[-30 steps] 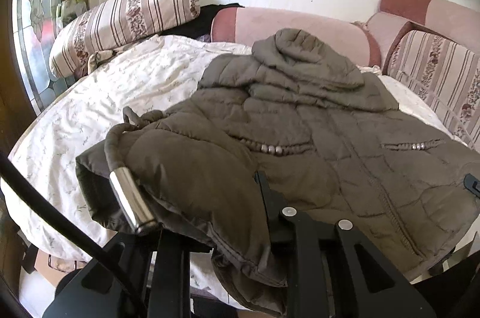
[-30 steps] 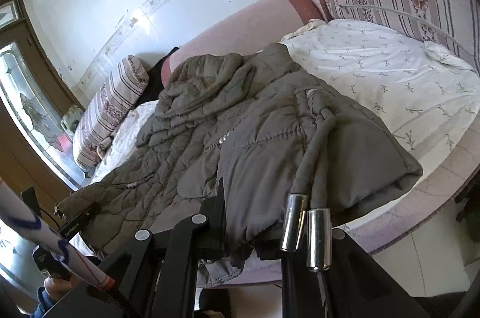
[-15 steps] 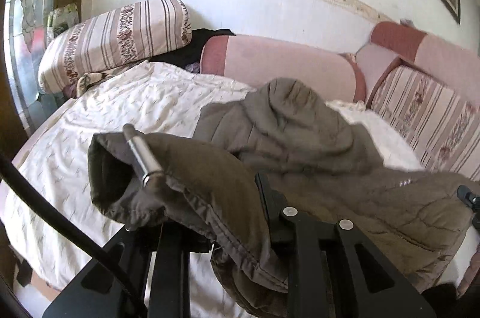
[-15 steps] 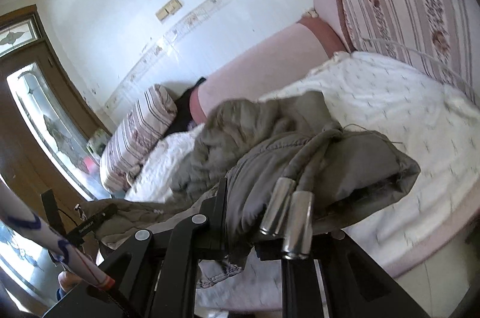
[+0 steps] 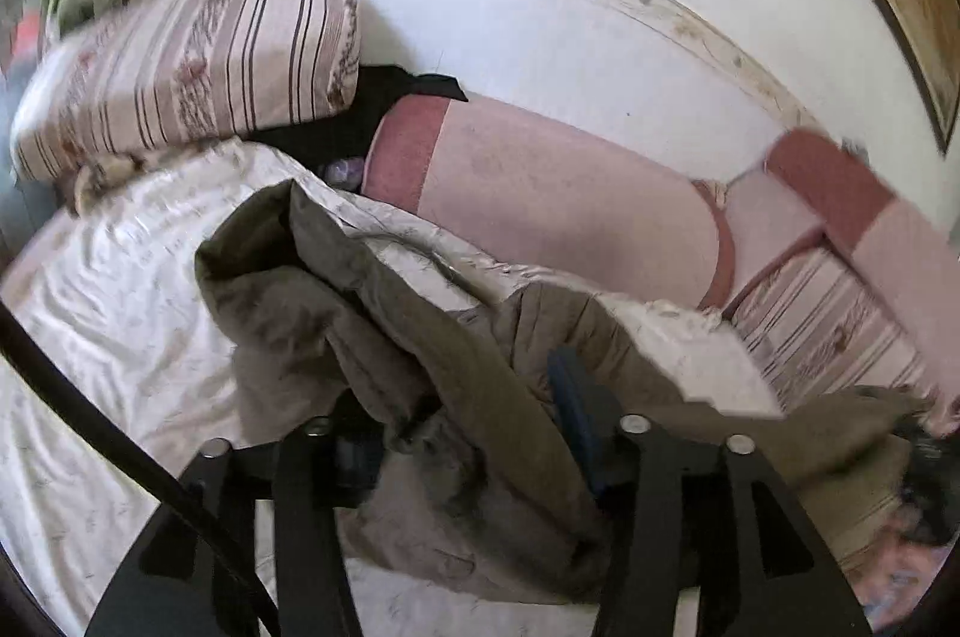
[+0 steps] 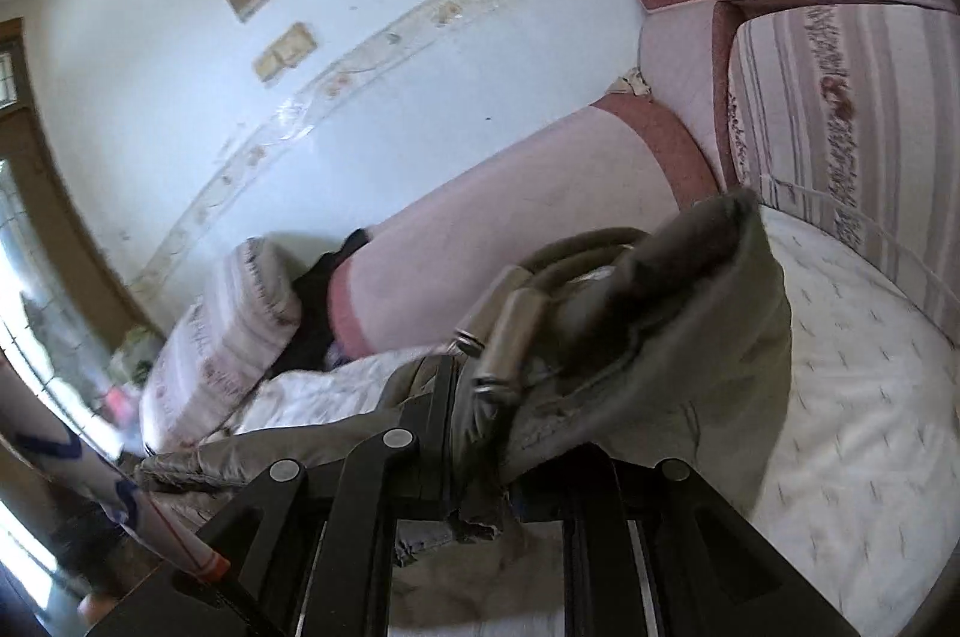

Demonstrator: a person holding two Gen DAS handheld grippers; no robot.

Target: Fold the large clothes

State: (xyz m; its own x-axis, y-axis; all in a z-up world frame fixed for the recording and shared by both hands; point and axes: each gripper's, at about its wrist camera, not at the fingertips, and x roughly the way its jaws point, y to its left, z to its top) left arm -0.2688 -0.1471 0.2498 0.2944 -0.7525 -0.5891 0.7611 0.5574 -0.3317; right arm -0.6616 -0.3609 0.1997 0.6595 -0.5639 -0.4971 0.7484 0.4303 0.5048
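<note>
Left wrist: olive jacket [image 5: 384,337] heaped between jaws of left tool [image 5: 474,433], opening, over bed [image 5: 108,313]; bare sheet leftward, bolster [image 5: 558,199] behind. Right wrist: right tool [image 6: 480,463] clenched on jacket hem, metal toggles [image 6: 504,337] dangling, probably blurred; open sheet rightward.

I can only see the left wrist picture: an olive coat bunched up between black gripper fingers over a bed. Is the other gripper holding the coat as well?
Observer: Yes. The right wrist view shows the right gripper shut on a fold of the coat, with the cloth raised above the bed.
Operator: Funny, I see no cords or fastenings on it. Are there any?
Observer: Two drawstrings with shiny metal tips lie side by side across that fold, just above the gripper.
</note>
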